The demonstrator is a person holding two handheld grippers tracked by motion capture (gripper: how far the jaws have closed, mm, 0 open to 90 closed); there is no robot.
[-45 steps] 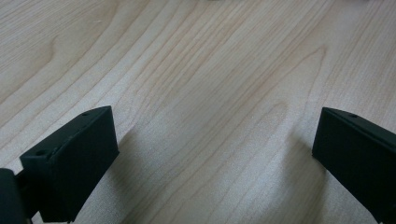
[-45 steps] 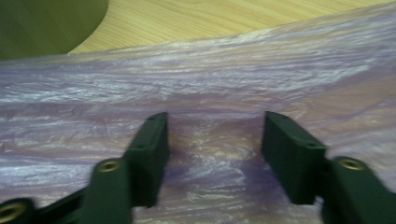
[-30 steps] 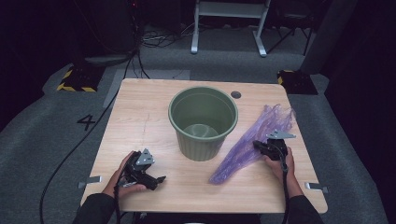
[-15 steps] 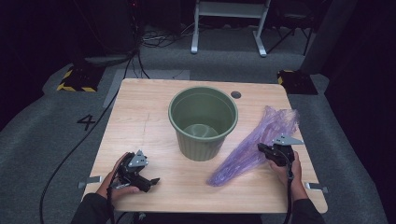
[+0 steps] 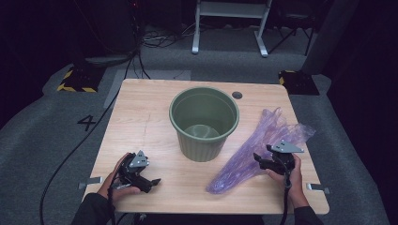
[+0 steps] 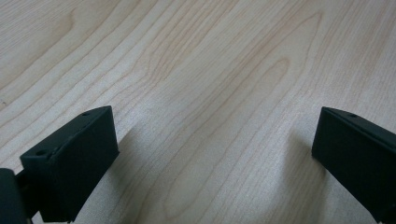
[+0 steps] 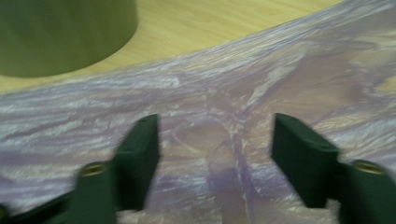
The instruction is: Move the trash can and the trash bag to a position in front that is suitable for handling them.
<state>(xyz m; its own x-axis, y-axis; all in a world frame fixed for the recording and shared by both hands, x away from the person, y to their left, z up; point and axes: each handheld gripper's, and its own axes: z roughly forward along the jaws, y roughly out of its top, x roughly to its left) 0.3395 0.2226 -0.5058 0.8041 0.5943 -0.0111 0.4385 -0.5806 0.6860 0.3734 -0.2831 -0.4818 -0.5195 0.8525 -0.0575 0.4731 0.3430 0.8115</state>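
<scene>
the right gripper (image 5: 261, 159) has just been opening its jaws, which now stand wide over the crumpled purple plastic bag (image 5: 253, 157); the film lies under and between them, unpinched. the green ribbed bin (image 5: 204, 121) stands beyond the fingertips. the left gripper (image 5: 149, 180) gapes wide above bare wooden table (image 5: 141, 122), holding nothing.

Bin (image 5: 204, 121) upright at middle of table (image 5: 141, 117); plastic bag (image 5: 256, 150) flat on table just right of bin; right gripper (image 5: 259, 159) over bag; left gripper (image 5: 152, 182) near front left edge, well apart from bin
</scene>
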